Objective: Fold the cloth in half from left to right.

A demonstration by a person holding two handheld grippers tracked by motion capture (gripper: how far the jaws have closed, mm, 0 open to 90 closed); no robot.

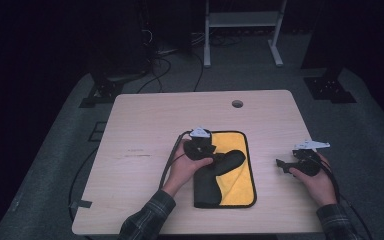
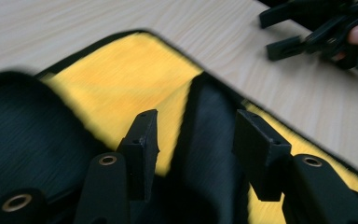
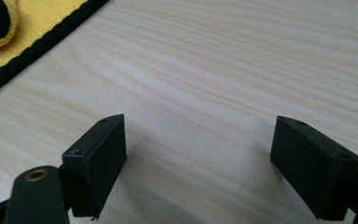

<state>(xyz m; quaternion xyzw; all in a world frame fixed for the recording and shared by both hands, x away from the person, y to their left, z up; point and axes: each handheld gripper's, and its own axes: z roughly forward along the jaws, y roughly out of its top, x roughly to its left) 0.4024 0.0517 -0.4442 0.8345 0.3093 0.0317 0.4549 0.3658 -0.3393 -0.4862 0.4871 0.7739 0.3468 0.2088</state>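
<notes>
High view: left gripper (image 1: 206,148) hovers, jaws apart, over cloth (image 1: 232,165).

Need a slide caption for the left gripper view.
Left gripper open above a folded yellow-and-black cloth on the table.

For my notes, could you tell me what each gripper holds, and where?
Nothing: the left gripper is open over the cloth, the right gripper open over bare table.

i'm working in what is looking like a dim lab or recording studio: a lone wooden table (image 1: 145,125) is standing on grey carpet (image 1: 60,150), cables (image 1: 165,65) trailing past equipment stands (image 1: 242,30).
</notes>
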